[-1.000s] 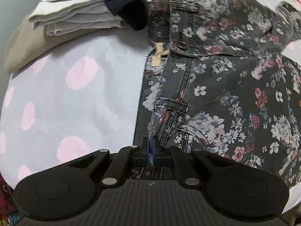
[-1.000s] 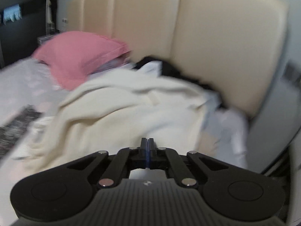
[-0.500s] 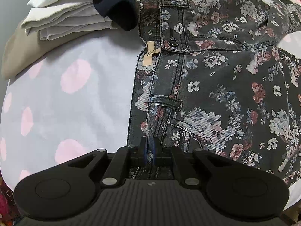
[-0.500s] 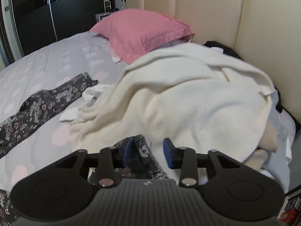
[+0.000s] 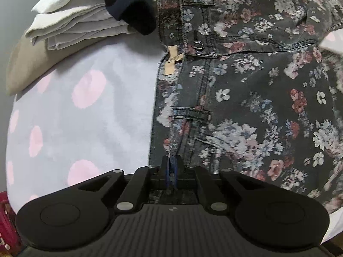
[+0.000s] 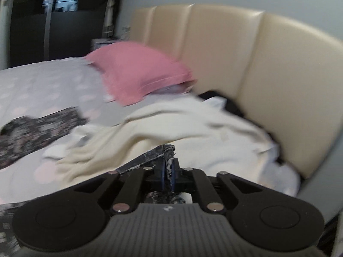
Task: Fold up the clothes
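Dark floral jeans (image 5: 246, 90) lie spread on the spotted bedsheet (image 5: 75, 111), waistband and button toward the top of the left wrist view. My left gripper (image 5: 171, 171) is shut on a raised fold of the jeans at the waistband edge, pointing steeply down. In the right wrist view my right gripper (image 6: 168, 175) is shut on another edge of the floral jeans (image 6: 154, 156), lifted over a cream blanket (image 6: 182, 128). A trouser leg of the same jeans (image 6: 38, 132) trails across the bed at the left.
A stack of folded pale clothes (image 5: 75, 21) with a dark navy item (image 5: 133, 4) on top sits by the waistband. A pink pillow (image 6: 139, 75) and a padded cream headboard (image 6: 268, 75) stand behind the blanket. A dark wardrobe (image 6: 53, 25) rises at the far left.
My right gripper opened around the jeans' edge, then shut on it, and the view swung right toward the headboard. The left gripper kept its grip and barely moved.
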`<state>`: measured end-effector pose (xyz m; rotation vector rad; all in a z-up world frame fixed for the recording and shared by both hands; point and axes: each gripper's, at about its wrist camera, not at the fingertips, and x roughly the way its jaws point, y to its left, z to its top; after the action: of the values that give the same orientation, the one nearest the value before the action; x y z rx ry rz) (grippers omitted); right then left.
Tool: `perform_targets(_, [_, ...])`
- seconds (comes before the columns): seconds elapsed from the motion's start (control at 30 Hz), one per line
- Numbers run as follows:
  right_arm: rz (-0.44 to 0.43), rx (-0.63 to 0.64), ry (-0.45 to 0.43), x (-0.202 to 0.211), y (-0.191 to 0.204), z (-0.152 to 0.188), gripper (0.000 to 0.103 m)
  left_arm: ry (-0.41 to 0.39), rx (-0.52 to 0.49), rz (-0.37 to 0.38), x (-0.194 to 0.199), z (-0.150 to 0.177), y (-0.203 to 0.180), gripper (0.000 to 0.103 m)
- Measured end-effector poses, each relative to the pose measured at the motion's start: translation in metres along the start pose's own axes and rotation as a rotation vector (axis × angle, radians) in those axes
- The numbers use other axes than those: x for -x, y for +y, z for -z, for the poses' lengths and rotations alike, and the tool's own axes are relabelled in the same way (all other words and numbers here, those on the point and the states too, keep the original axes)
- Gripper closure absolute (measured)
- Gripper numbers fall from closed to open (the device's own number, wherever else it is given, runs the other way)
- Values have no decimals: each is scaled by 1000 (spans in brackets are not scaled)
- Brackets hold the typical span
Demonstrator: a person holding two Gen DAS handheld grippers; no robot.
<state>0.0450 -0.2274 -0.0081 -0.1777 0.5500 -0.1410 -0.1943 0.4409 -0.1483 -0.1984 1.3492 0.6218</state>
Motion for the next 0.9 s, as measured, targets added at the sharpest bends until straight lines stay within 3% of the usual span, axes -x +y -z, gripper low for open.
perform_targets(0.07, [20, 6, 32, -7, -5, -1, 96, 10, 7, 6, -1, -2, -1, 101])
perform_targets(0.2, [-26, -70, 156, -30, -15, 5, 96, 11, 5, 5, -1, -3, -3, 101])
perform_targets(0.33, [-31, -31, 154, -29, -10, 5, 95, -5, 17, 34, 2, -4, 0, 96])
perform_targets(0.4, [-35, -28, 158, -28, -8, 5, 95, -11, 29, 59, 5, -4, 4, 81])
perform_targets(0.47, [-38, -35, 162, -27, -8, 6, 94, -21, 44, 80, 6, -3, 8, 50])
perform_targets(0.63, [-44, -54, 172, -29, -6, 5, 94, -34, 36, 83, 9, -3, 8, 44])
perform_targets(0.7, [-49, -58, 175, -29, -6, 5, 94, -24, 39, 64, 6, -4, 8, 39])
perform_targets(0.77, [-54, -60, 177, -29, -5, 5, 94, -11, 49, 47, 3, -5, 10, 27])
perform_targets(0.9, [-59, -66, 180, -32, -4, 5, 93, 58, 166, 72, -9, -5, 29, 20])
